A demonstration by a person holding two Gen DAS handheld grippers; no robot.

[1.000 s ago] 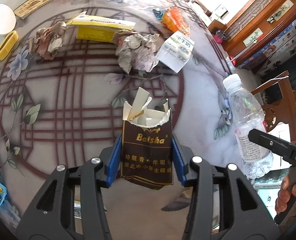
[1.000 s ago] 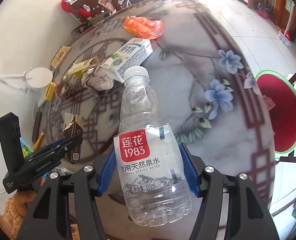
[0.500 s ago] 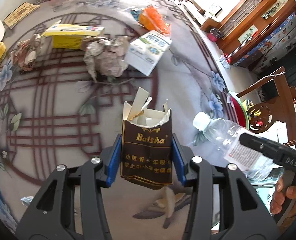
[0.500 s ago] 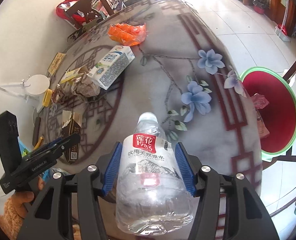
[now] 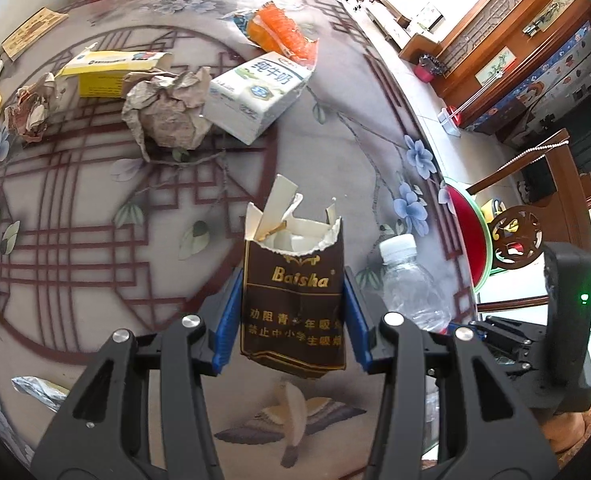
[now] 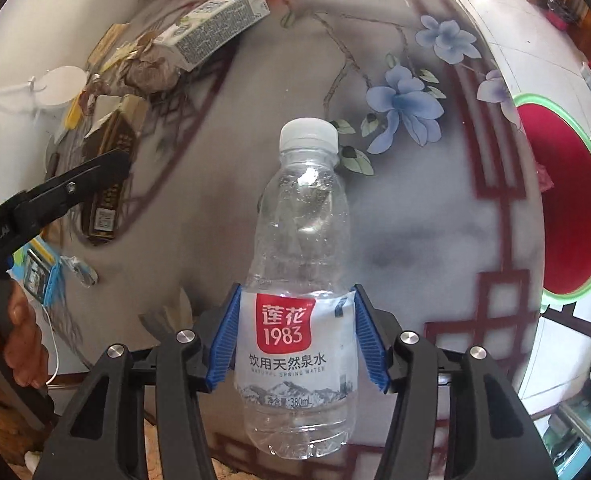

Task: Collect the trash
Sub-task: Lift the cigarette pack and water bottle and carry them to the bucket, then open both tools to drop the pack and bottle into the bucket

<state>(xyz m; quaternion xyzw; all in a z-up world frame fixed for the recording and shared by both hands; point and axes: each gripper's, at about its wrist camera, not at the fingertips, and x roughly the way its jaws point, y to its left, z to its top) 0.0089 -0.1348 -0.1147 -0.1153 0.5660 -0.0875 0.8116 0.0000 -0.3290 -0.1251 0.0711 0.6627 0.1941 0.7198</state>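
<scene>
A: Brown pack [image 5: 293,300], torn open at the top, sits dead centre in the left claw [image 5: 292,320], blue pads pressing both its sides. Above the table [image 5: 95,240].

B: And the bottle [image 6: 299,272]?

A: Clear plastic, clamped at the label by the right claw [image 6: 298,344], whose jaws have just closed a little on it. Cap toward twelve o'clock.

B: Risk?

A: The thin bottle may buckle and slip, I think. Loose foil could spill from the pack.

B: Where's the bin [image 6: 563,204]?

A: Red, green-rimmed, at three o'clock beyond the table edge. Carton [image 5: 257,96], paper [image 5: 163,114] and orange wrapper [image 5: 279,34] wait at twelve.
</scene>
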